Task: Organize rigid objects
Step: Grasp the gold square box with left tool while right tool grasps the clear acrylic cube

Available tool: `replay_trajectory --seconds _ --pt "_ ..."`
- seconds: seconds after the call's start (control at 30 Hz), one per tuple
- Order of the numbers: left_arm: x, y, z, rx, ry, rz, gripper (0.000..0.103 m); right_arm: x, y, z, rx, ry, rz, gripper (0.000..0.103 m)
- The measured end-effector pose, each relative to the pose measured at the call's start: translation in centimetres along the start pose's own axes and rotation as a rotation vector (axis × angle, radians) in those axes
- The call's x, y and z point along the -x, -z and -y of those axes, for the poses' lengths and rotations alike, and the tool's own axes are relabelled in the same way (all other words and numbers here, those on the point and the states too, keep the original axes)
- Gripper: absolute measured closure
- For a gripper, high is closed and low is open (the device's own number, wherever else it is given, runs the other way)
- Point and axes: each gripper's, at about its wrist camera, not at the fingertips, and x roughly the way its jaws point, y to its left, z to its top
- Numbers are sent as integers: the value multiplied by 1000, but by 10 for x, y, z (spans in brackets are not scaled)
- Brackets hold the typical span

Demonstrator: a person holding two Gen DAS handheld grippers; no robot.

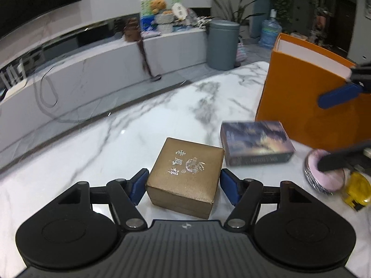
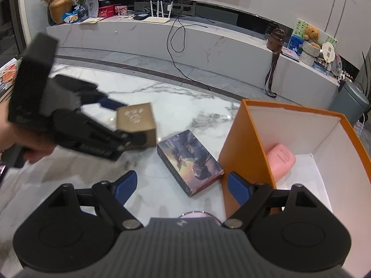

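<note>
My left gripper is shut on a brown square gift box with silver lettering and holds it above the marble table; the box also shows in the right wrist view. A dark picture-printed box lies flat on the table beside the orange box. In the right wrist view the printed box lies ahead. My right gripper is open and empty, with a round pink compact just below it. The orange box is open-topped and holds a pink case.
A yellow tape measure lies beside the pink compact at the right. The marble table ends at a far edge toward a white TV bench. A grey bin stands on the floor.
</note>
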Motion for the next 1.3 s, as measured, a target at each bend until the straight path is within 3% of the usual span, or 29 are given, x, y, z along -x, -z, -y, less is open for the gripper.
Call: replay_trajectory --seconds 0.1,0.27,0.6,1.0,1.3 --pt "18 11 -1 68 -30 -47 26 -7 -1 -7 56 -5 -15 17" --pt "42 30 2 113 -66 -92 26 -2 7 -24 148 -86 -118 19" --pt "68 77 32 116 -108 -126 36 61 54 -83 258 -246 -191 18" --pt "92 99 51 152 -140 -100 36 64 88 -119 324 -245 -218 20" --pt "88 97 49 149 -154 -85 33 48 96 -125 333 -245 -253 40"
